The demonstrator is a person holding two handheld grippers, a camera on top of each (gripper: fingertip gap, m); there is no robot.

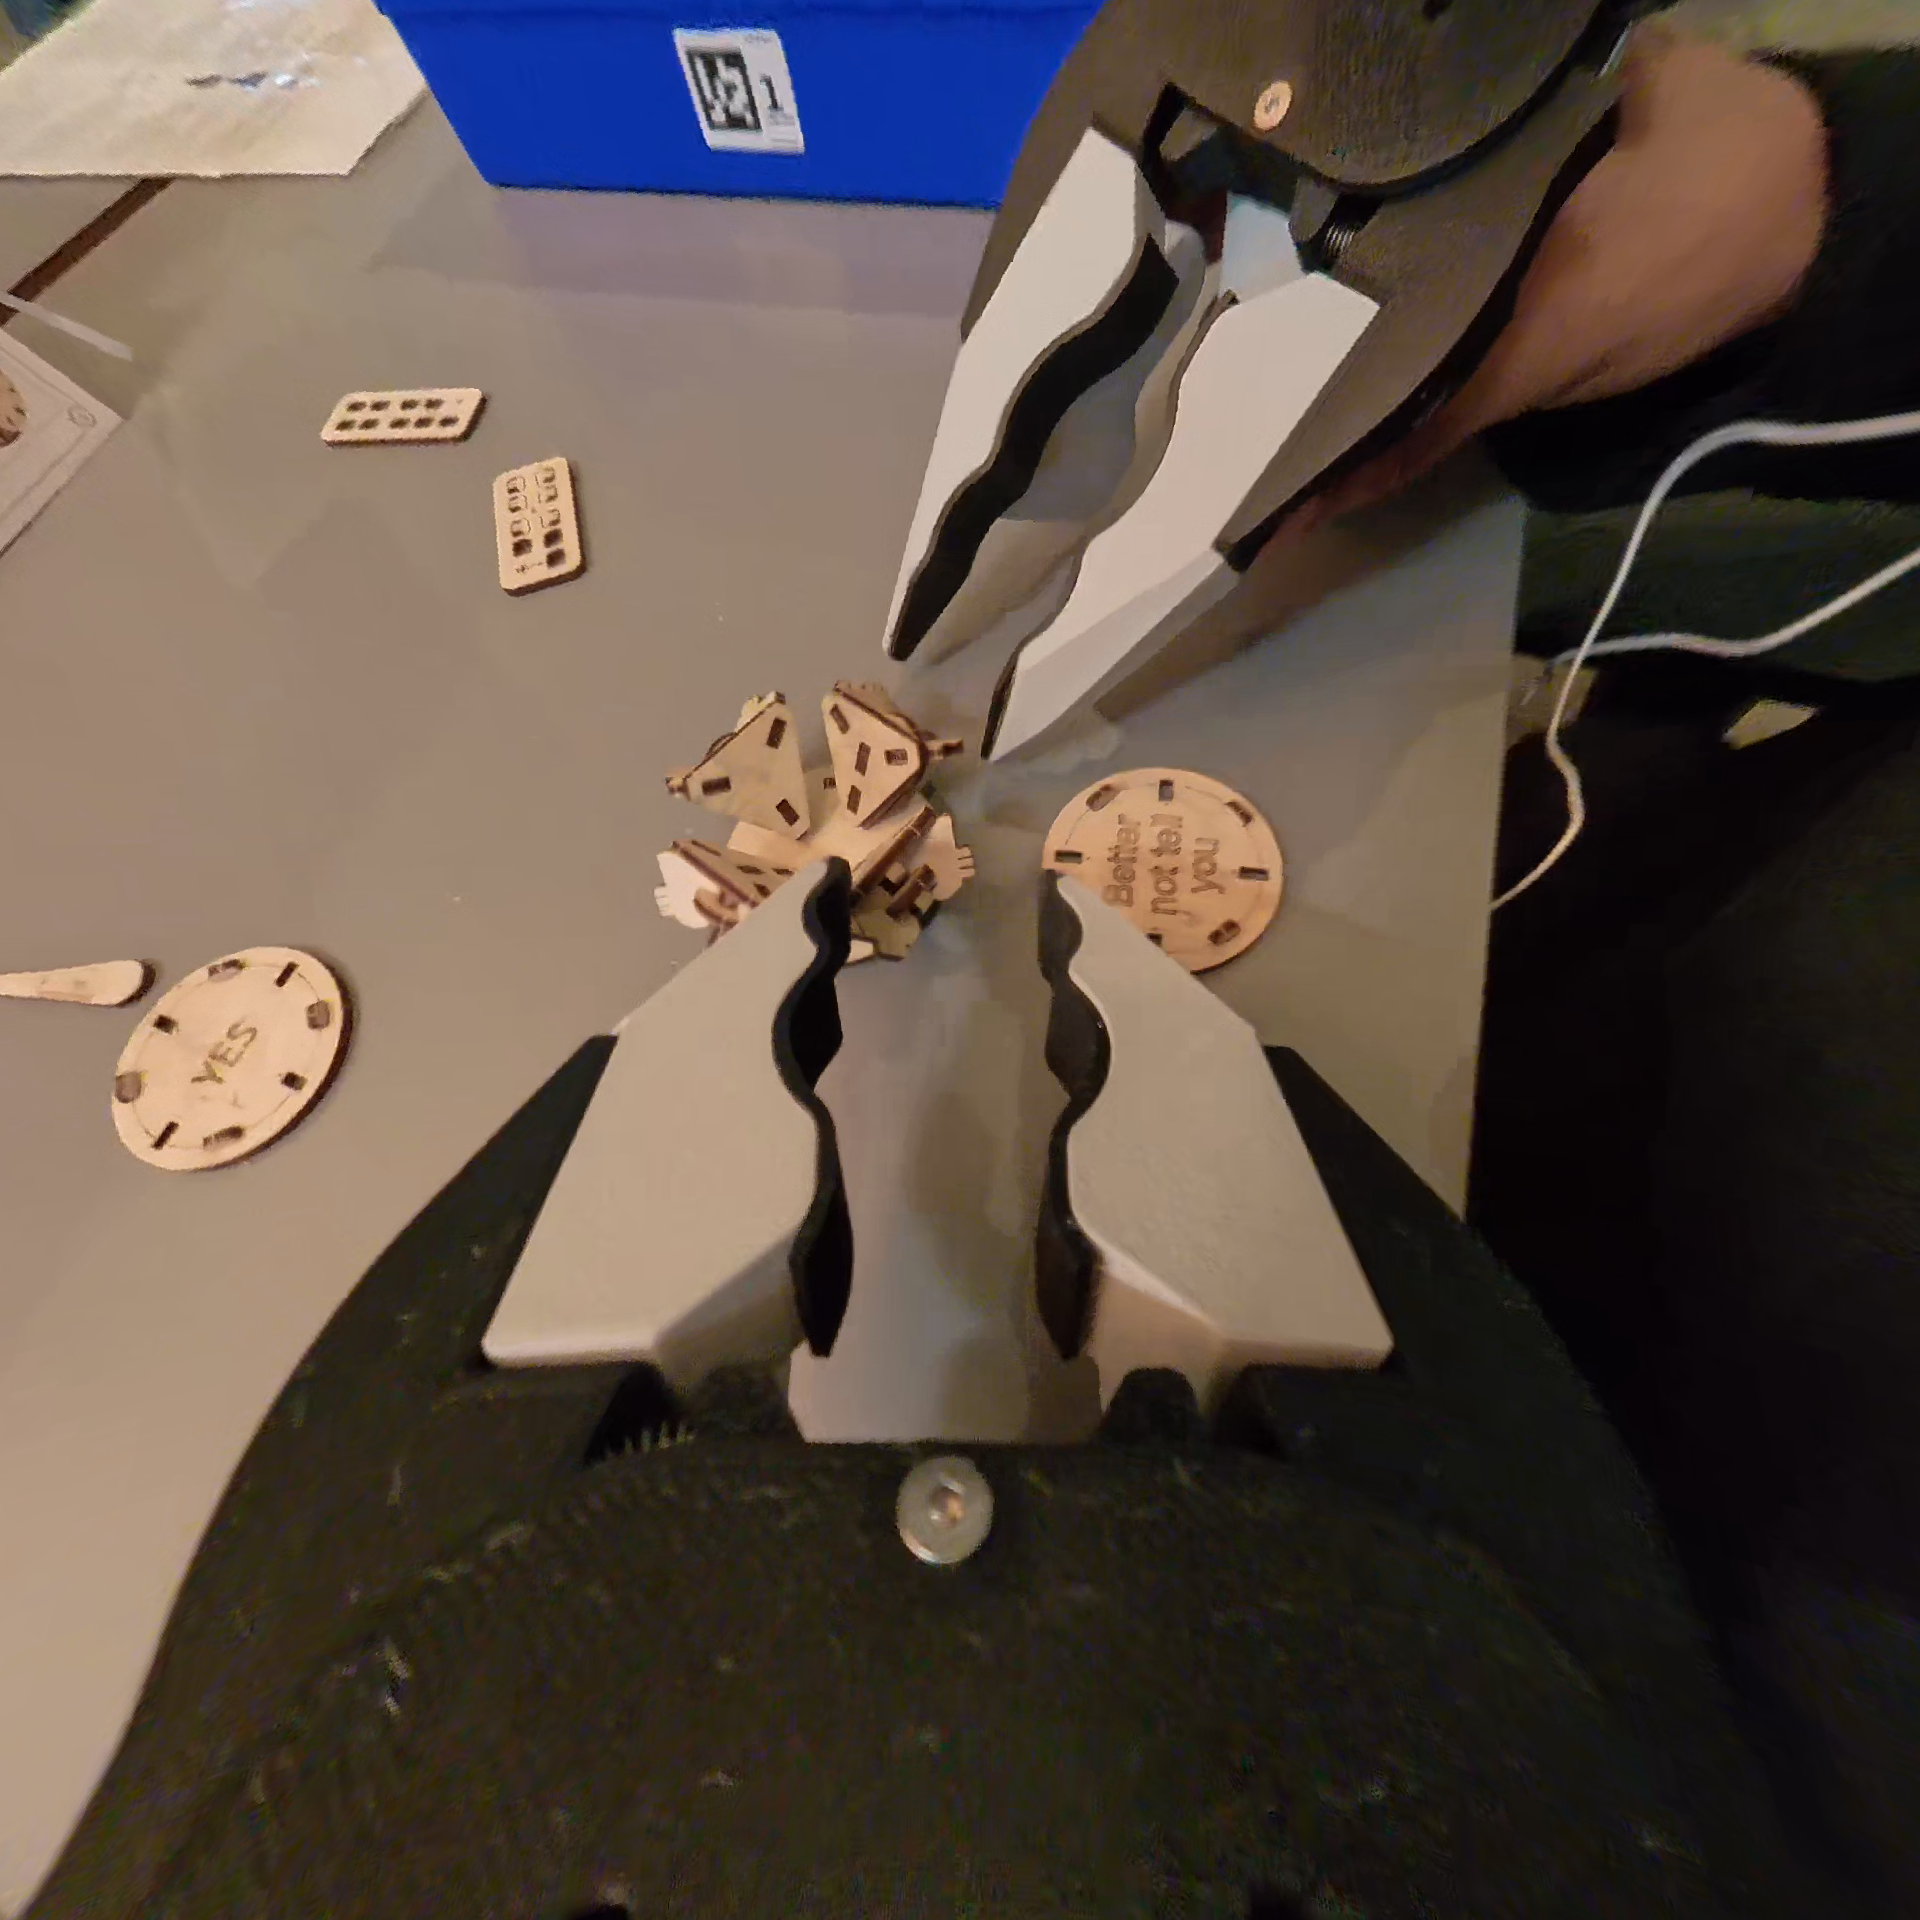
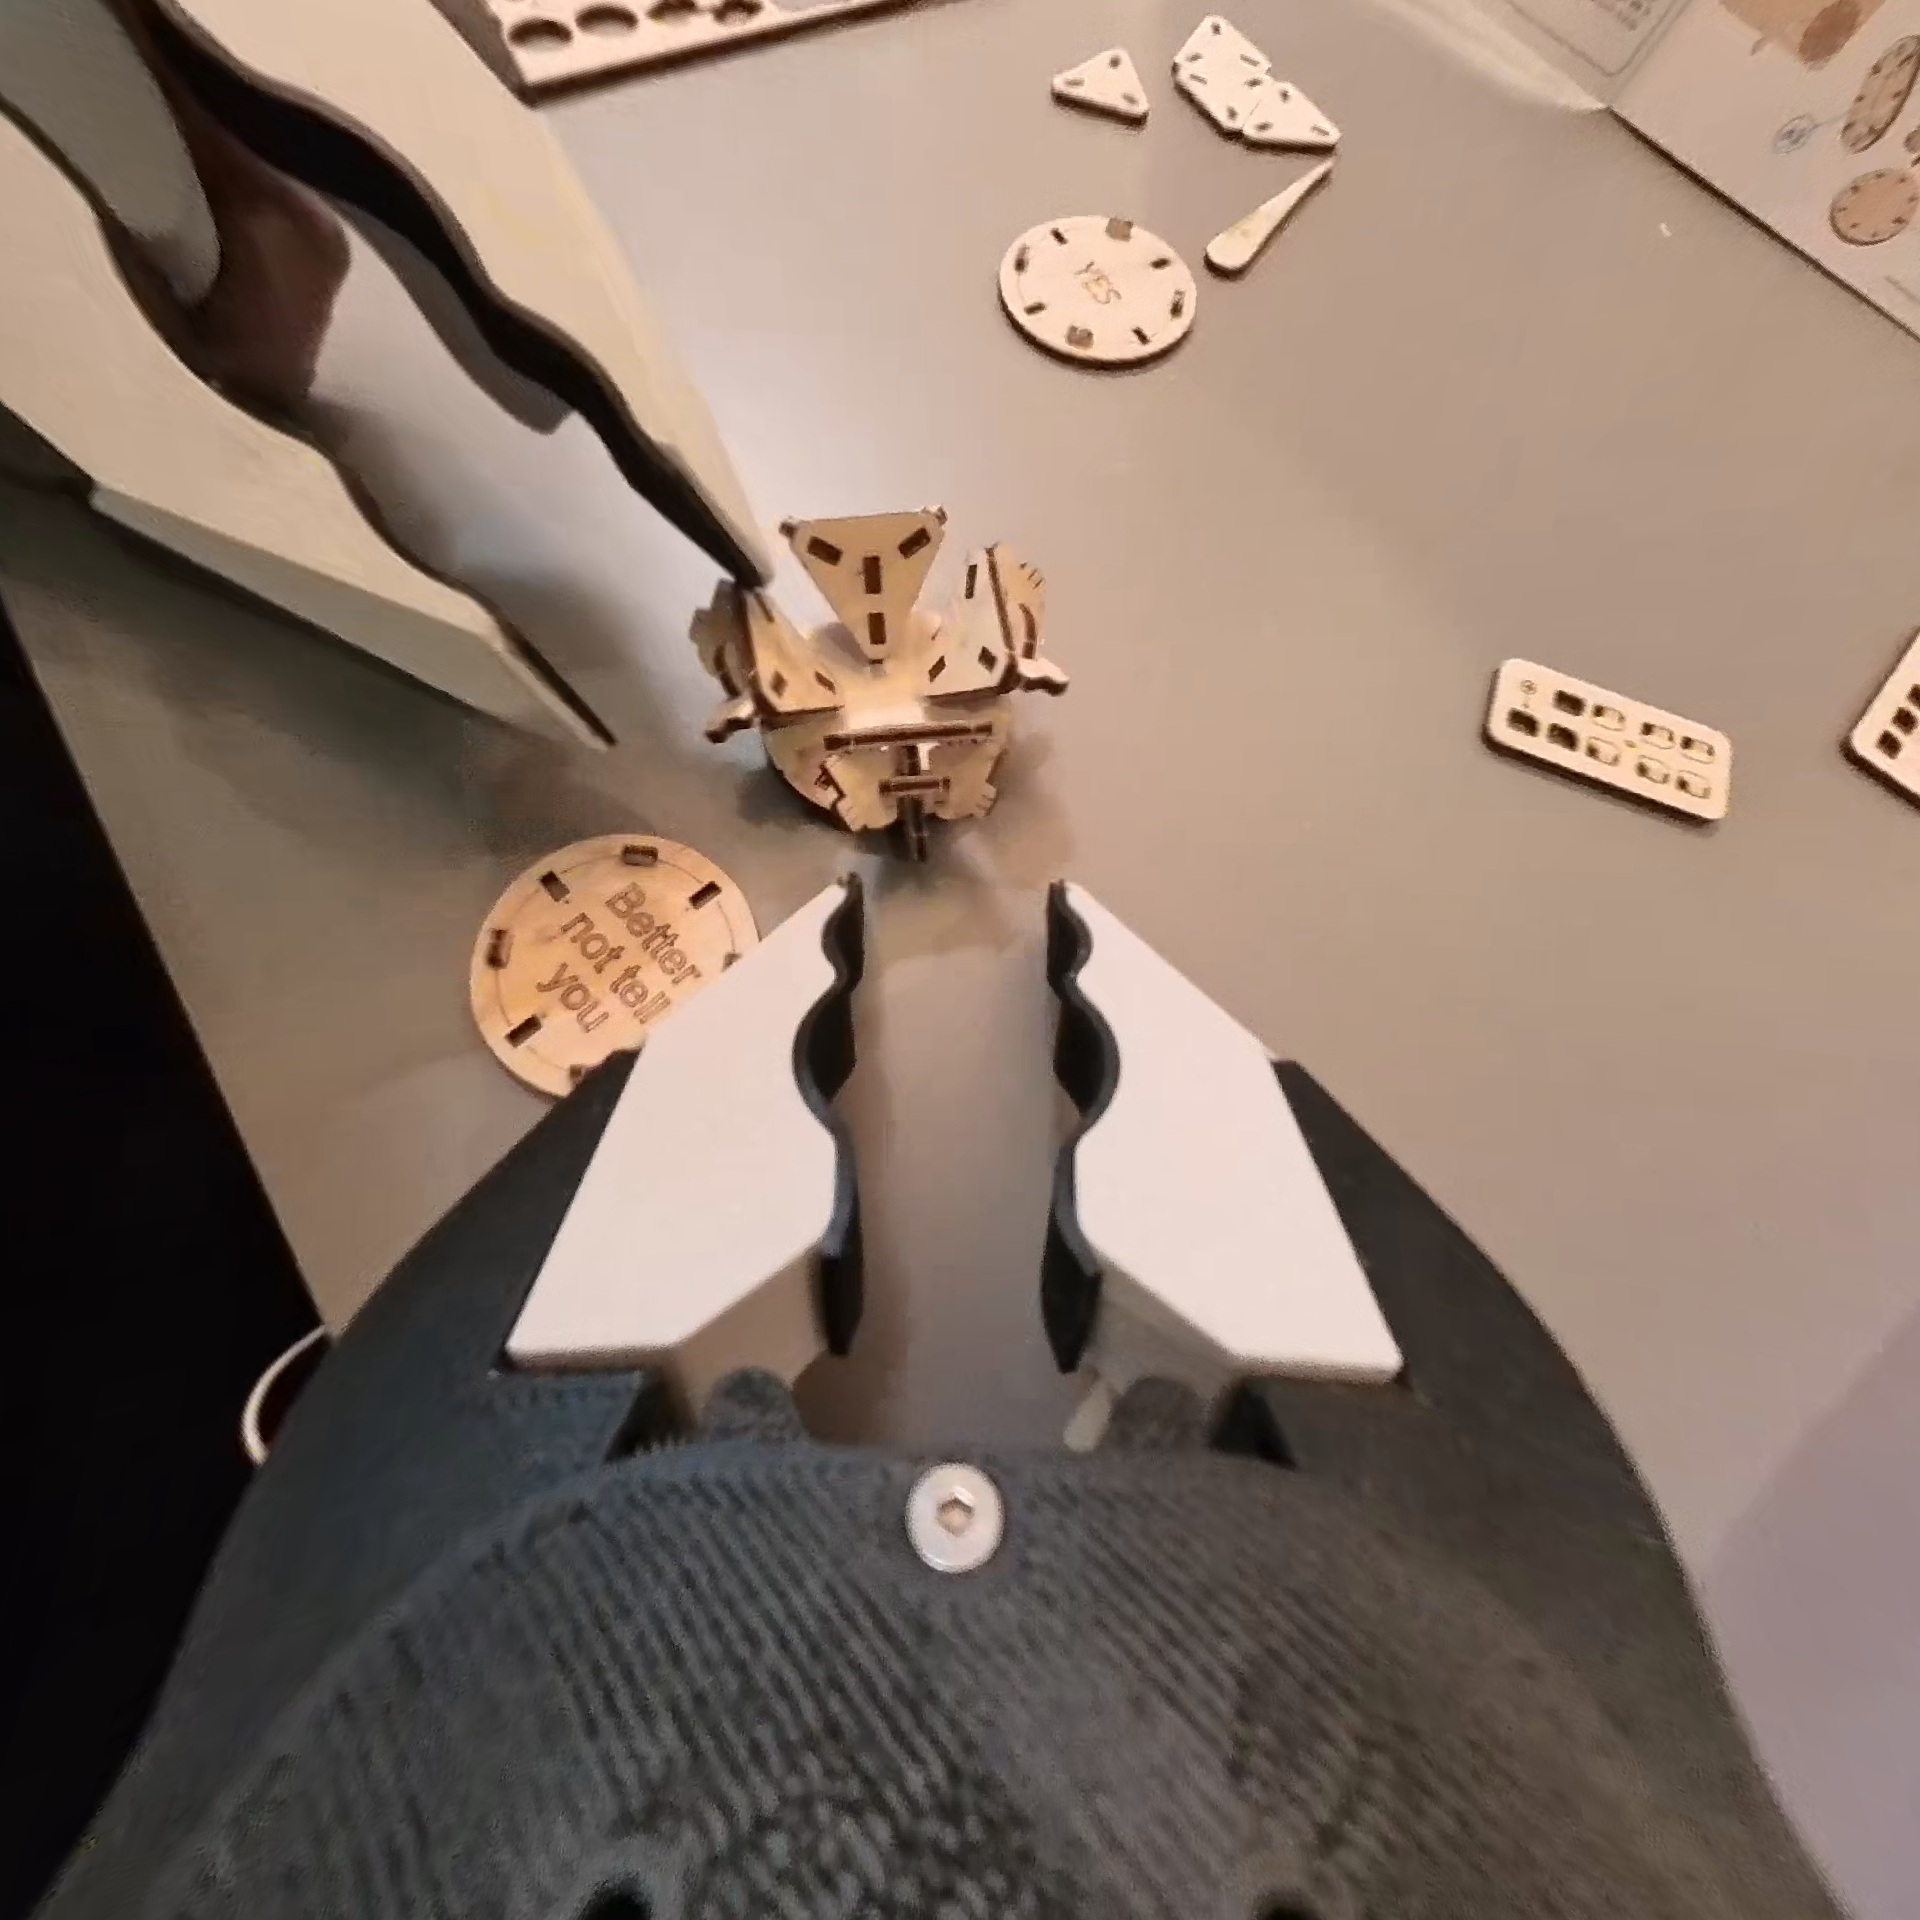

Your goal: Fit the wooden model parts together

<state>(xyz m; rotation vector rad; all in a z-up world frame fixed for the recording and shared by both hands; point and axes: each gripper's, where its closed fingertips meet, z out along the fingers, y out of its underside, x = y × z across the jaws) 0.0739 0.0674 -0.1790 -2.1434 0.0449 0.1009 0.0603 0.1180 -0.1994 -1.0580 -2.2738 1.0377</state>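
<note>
Left wrist view shows a small, partly built model of pale laser-cut plywood, made of slotted triangular panels [image 1: 821, 821], standing on the grey tabletop [image 1: 416, 727] just above the frame's centre. The left gripper [image 1: 940, 899] is released, its jaws apart with only bare tabletop between them; its left fingertip [image 1: 826, 883] overlaps the model's near edge, and contact cannot be told. The right gripper [image 1: 951, 696] reaches down from the upper right, also released and holding nothing, its tips just beside the model's right side. A round plywood disc with engraved writing [image 1: 1164, 868] lies flat right of the model, partly behind the left gripper's right finger. Another round slotted disc [image 1: 231, 1058] lies at the left, with a small teardrop-shaped wooden piece [image 1: 78, 982] beside it, and two rectangular slotted plates [image 1: 403, 416] [image 1: 538, 525] lie farther up. A blue plastic bin [image 1: 727, 94] stands at the top edge.
</note>
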